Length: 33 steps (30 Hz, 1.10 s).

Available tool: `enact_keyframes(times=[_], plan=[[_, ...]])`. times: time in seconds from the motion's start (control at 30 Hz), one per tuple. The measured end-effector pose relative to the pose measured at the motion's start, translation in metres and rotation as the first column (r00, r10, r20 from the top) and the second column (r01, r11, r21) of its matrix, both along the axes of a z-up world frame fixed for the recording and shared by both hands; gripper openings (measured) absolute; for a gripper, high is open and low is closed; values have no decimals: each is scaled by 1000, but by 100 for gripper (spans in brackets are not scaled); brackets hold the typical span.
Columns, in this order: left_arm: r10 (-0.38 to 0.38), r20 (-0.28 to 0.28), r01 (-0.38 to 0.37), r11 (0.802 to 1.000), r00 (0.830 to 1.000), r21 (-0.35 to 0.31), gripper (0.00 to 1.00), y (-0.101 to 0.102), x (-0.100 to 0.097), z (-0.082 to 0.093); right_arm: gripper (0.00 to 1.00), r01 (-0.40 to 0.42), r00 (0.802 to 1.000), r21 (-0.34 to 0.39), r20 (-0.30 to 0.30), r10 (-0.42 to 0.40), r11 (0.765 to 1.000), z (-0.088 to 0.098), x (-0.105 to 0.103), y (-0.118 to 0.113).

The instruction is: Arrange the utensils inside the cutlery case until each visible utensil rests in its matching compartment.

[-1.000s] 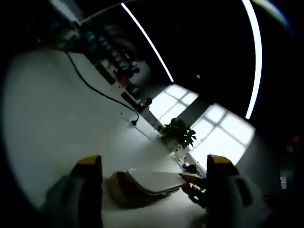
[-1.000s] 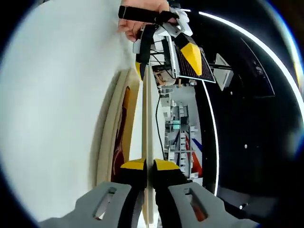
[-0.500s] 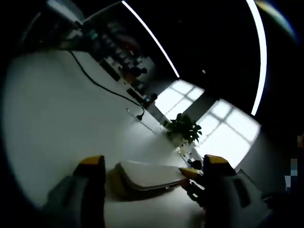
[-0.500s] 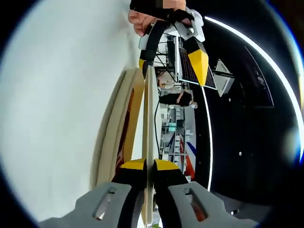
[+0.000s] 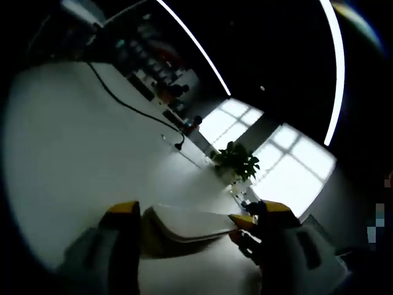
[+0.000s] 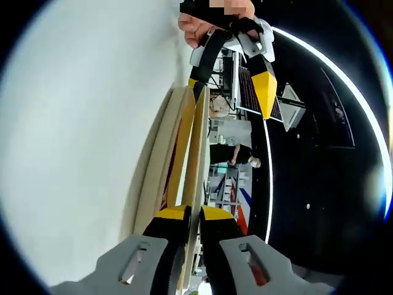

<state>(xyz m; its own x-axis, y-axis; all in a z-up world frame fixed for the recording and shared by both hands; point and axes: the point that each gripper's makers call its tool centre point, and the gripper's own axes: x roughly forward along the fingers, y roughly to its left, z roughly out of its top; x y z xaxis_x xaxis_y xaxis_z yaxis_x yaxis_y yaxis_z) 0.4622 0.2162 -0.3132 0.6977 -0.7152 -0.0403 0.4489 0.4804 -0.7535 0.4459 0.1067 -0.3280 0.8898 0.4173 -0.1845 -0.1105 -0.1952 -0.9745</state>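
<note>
My right hand-held gripper (image 6: 189, 215) is clamped on the edge of the cutlery case lid (image 6: 198, 153), jaws pinched onto the thin pale panel. The lid stands partly raised off the case base (image 6: 161, 153), a wedge gap between them. The case sits on the white table (image 6: 80, 123). Through the gap I catch a dark reddish lining; I cannot tell any utensils or compartments.

My left hand-held gripper (image 5: 193, 215) has its jaws spread wide, one at each end of the case (image 5: 184, 222) as seen from that side. I cannot tell whether either jaw touches it. In the right gripper view that same gripper (image 6: 230, 77) sits at the far end of the case, my hand (image 6: 212, 18) above it, one yellow tip near the lid's far edge.

Beyond the case: a black cable (image 5: 132, 110) across the table, and a potted plant (image 5: 236, 161) near the windows.

Progress, as I judge: early. The case is only being opened. No utensil is seen sorted. Left: open the lid fully, then place each utensil in its matching compartment.
</note>
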Motion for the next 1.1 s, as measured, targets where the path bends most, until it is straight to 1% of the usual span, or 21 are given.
enact_keyframes(times=[0.13, 0.37, 0.4, 0.5, 0.53, 0.57, 0.7, 0.8, 0.83, 0.93, 0.97, 1.1], plan=[[-3, -4, 3, 1000, 1000, 2, 81, -1, 0, -2, 7, -12, 1000, -7, -18, 12, 1000, -5, 0, -1], [-1, -4, 1, 1000, 1000, 23, 78, 1, 0, -5, 6, -21, 1000, -21, -21, 20, 1000, -8, -1, -4], [0, -4, 0, 1000, 1000, 24, 78, 1, 1, -5, 6, -15, 999, -9, -44, 14, 1000, -10, -2, -6], [1, -4, -1, 1000, 1000, 27, 77, 2, 1, -6, 5, -4, 998, 25, -63, 6, 1000, -9, 0, -8], [2, -4, -1, 1000, 1000, 29, 77, 2, 1, -6, 4, -5, 998, 32, -57, 7, 999, -7, 0, -9], [0, -4, 0, 999, 1000, 33, 77, 2, 1, -6, 3, -8, 999, 39, -36, 9, 999, -3, 0, -9], [-14, 18, 13, 997, 1000, 71, 77, 1, 0, -3, 3, -32, 999, 41, -34, 33, 999, -2, -2, -8], [-6, 23, 5, 998, 1000, 70, 77, 4, -1, -1, 3, -42, 999, 44, -23, 43, 998, -1, -3, -7], [0, 22, -1, 998, 1000, 68, 78, 5, 0, -1, 3, -50, 999, 42, -10, 51, 998, 1, -3, -7], [16, 12, -17, 999, 1000, 47, 79, 9, 3, -3, 3, -65, 998, 40, 11, 64, 997, 4, -5, -6], [16, -1, -16, 999, 1000, 31, 79, 9, 4, -4, 3, -75, 997, 46, 23, 74, 996, 6, -7, -6], [2, -19, -3, 1000, 1000, -22, 79, 10, 5, -3, 3, -115, 991, 55, 77, 110, 992, 17, -13, -3]])
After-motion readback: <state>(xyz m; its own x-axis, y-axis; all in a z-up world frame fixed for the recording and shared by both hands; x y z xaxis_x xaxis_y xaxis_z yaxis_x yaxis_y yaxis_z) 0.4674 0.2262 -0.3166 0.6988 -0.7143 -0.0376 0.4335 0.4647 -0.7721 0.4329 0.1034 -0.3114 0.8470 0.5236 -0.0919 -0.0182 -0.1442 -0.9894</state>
